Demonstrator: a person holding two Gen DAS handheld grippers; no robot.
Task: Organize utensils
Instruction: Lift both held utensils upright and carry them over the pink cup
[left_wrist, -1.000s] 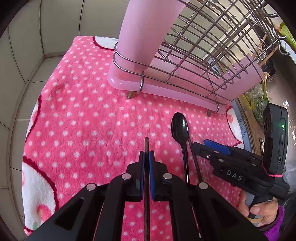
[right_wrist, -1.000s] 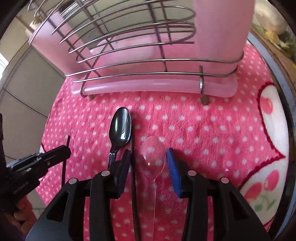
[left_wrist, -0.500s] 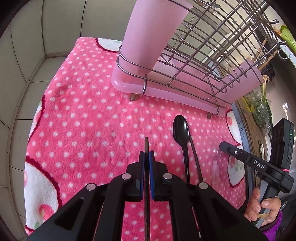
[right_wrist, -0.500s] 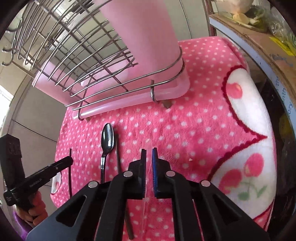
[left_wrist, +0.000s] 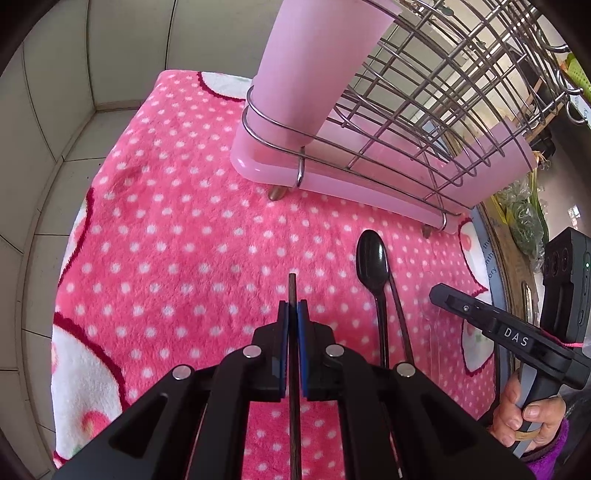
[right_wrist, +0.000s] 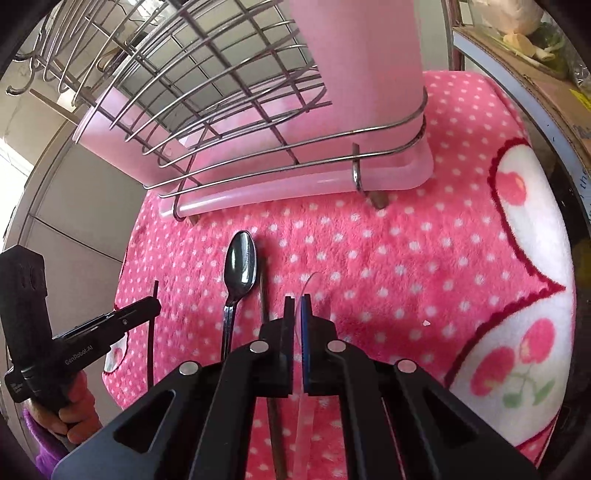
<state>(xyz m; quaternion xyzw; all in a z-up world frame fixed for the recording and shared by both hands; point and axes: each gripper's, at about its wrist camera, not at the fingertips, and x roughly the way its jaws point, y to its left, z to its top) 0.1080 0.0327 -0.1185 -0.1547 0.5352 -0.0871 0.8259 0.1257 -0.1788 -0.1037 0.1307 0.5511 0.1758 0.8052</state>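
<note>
Pink polka-dot blanket (left_wrist: 184, 240) under a wire rack (left_wrist: 406, 110) — left gripper (left_wrist: 292, 314) clamped on a dark chopstick (left_wrist: 291, 291), right gripper (right_wrist: 297, 306) clamped on a clear plastic spoon (right_wrist: 310, 284) — black spoon (right_wrist: 241, 264) lying between them.

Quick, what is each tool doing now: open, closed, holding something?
Left tool: closed on a dark chopstick.
Right tool: closed on the clear plastic spoon.
</note>
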